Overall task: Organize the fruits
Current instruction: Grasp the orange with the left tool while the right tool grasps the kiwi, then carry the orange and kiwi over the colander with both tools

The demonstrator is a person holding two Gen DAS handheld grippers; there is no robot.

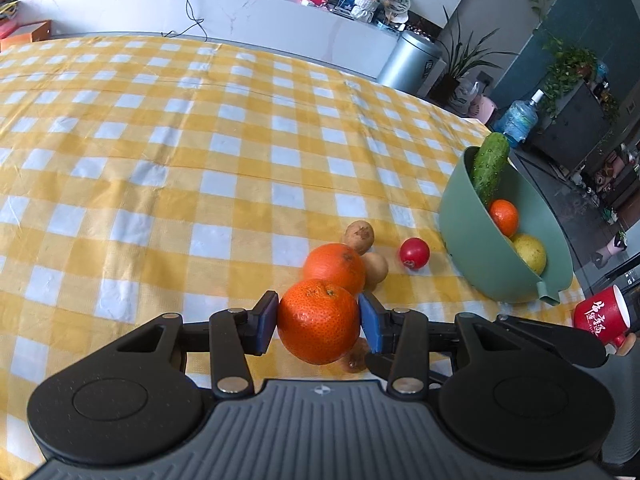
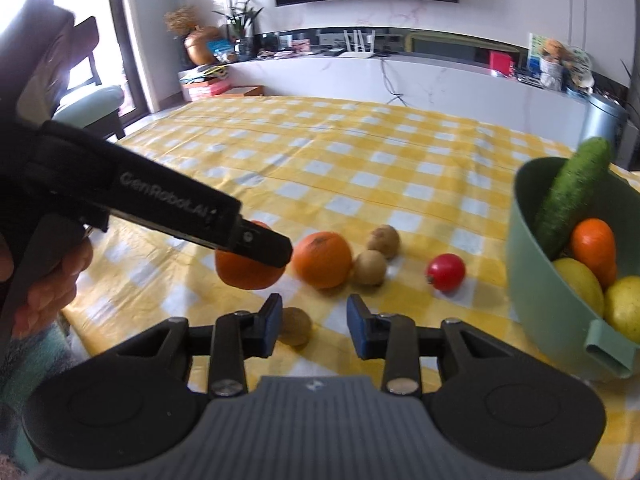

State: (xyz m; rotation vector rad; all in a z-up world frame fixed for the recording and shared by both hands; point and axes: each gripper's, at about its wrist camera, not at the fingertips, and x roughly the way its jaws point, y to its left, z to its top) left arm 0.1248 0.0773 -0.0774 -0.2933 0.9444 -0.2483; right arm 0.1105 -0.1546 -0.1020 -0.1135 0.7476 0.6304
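My left gripper (image 1: 319, 322) is shut on an orange (image 1: 318, 320), lifted a little above the yellow checked cloth. In the right wrist view, that gripper (image 2: 276, 254) comes in from the left with the orange (image 2: 248, 274) under its tip. My right gripper (image 2: 314, 326) stands open with nothing between its pads; a kiwi (image 2: 295, 326) lies on the cloth just beyond its left finger. Further out lie a second orange (image 2: 322, 259), two kiwis (image 2: 370, 267) (image 2: 383, 240) and a small red fruit (image 2: 446, 272). The green bowl (image 2: 536, 280) at the right holds a cucumber (image 2: 572, 192), an orange and yellow fruits.
A red mug (image 1: 598, 316) sits at the table's right edge beside the bowl (image 1: 480, 248). A person's hand (image 2: 52, 280) holds the left gripper's handle. Checked cloth (image 1: 180, 140) stretches far to the left and back. A white counter and a bin stand beyond the table.
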